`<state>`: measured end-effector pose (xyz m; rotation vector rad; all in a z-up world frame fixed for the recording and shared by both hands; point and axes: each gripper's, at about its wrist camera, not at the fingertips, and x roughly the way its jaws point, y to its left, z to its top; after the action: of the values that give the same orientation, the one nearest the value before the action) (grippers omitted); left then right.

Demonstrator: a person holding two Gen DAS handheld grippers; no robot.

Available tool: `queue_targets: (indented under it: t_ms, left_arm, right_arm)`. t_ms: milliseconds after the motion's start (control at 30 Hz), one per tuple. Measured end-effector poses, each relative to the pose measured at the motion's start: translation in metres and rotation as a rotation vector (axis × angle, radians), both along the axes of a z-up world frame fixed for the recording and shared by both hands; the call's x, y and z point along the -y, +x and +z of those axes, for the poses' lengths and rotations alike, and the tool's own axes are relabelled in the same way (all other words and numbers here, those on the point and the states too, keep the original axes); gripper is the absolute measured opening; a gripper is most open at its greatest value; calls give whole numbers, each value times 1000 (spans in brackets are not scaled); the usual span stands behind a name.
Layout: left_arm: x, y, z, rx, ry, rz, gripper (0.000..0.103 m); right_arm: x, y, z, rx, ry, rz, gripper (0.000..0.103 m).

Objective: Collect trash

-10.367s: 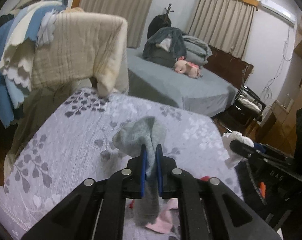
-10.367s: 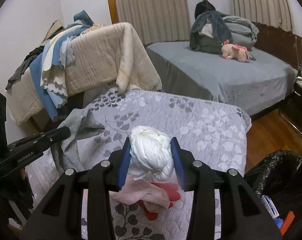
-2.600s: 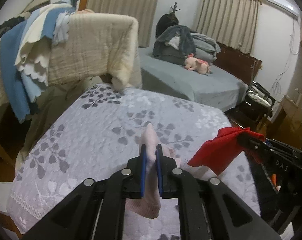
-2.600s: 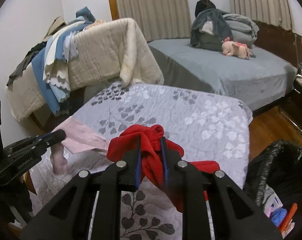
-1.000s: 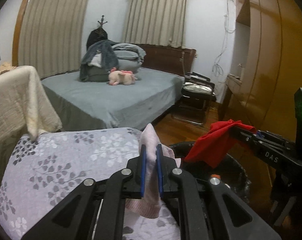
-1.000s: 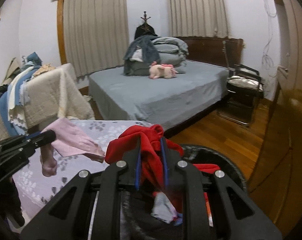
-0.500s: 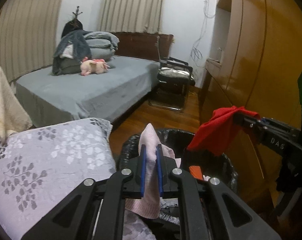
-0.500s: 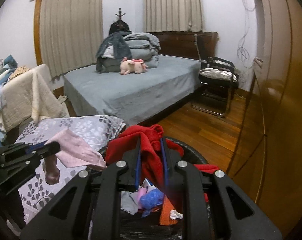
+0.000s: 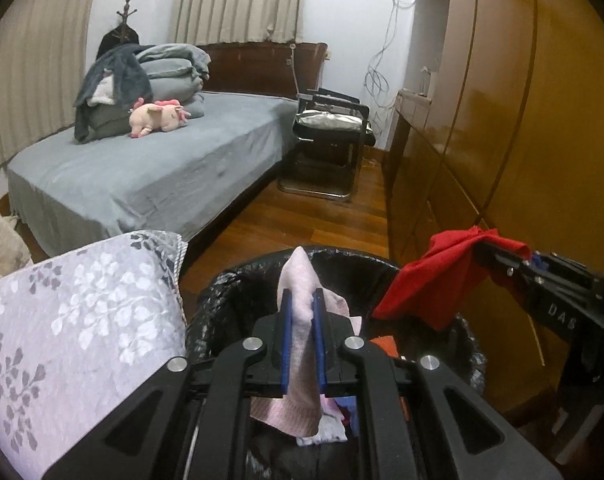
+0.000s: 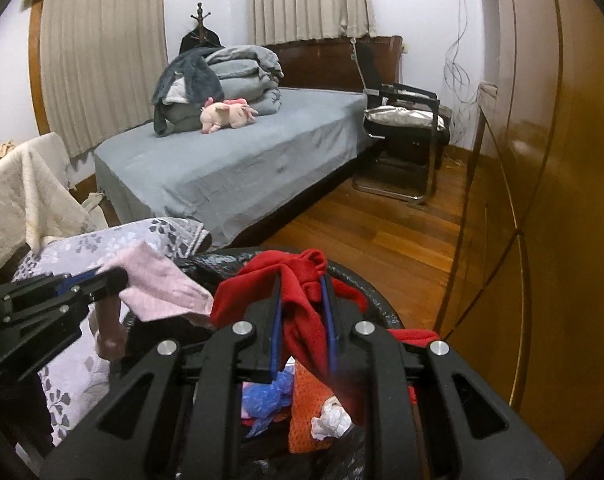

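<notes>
My left gripper (image 9: 302, 300) is shut on a pale pink sock (image 9: 302, 336), which hangs above the black trash bag (image 9: 230, 292). In the right wrist view the same sock (image 10: 158, 288) juts from the left gripper (image 10: 114, 278) at the left. My right gripper (image 10: 303, 284) is shut on a red cloth (image 10: 298, 300) over the bag's opening (image 10: 365, 304). From the left wrist view, the red cloth (image 9: 433, 280) dangles from the right gripper (image 9: 487, 250) at the right. Inside the bag lie an orange knit piece (image 10: 305, 416), blue plastic (image 10: 270, 396) and white paper (image 10: 331, 420).
A grey-flowered bedspread (image 9: 74, 320) lies left of the bag. Beyond it stands a bed with a grey sheet (image 9: 142, 172), folded bedding and a pink plush toy (image 9: 158, 116). A black chair (image 9: 329, 136) stands on the wood floor. Wooden wardrobe doors (image 9: 521, 120) fill the right side.
Both grippers swung right from the flowered bedspread and sank over the trash bag, each still holding its cloth. The bag's contents have come into view below the right gripper.
</notes>
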<state>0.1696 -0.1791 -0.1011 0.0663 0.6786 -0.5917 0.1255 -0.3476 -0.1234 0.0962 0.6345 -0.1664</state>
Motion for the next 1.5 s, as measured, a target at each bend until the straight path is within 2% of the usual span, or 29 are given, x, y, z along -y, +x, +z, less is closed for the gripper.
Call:
queue_targets:
  t_ms: [367,467,500,567,600,767,967,1133,1233,1500]
  left_arm:
    - [22,29,-12,-18,-16,-13,9]
    - [23,34,-16,-35,-20,-17,11]
    - [22,35,-17,-43,-26,-17,14]
    - [18,37,-19,-55,-38,-23,28]
    - [17,37,-19,-53,-38,-20,36]
    - [6,38,-16,-49,-43,6,44]
    - [-12,35,-7,-28,-51,46,66]
    - [-29,23,5,6,-35,69,86]
    - [-42,13,12,20,-29,95,93]
    - [-78,-18,28,38,-15,158,97]
  right_arm:
    - [7,28,-26,-43,22,-6,16]
    - [8,35,-32,-63,20,-3,22]
    - [7,36,-35,-73,17,-1,24]
    - [6,38,-37,-81,10,1,37]
    - [7,36,-38,-81,7,2,39]
    - [5,30,-36,-65,7,5,61]
    - [-2,19,-22,-33,0,16,92]
    - [-10,11,-10,-29,14,36,95]
    - [-16,3,-1,-25,40,47,96]
    - [-35,-23,25,17,66,76,98]
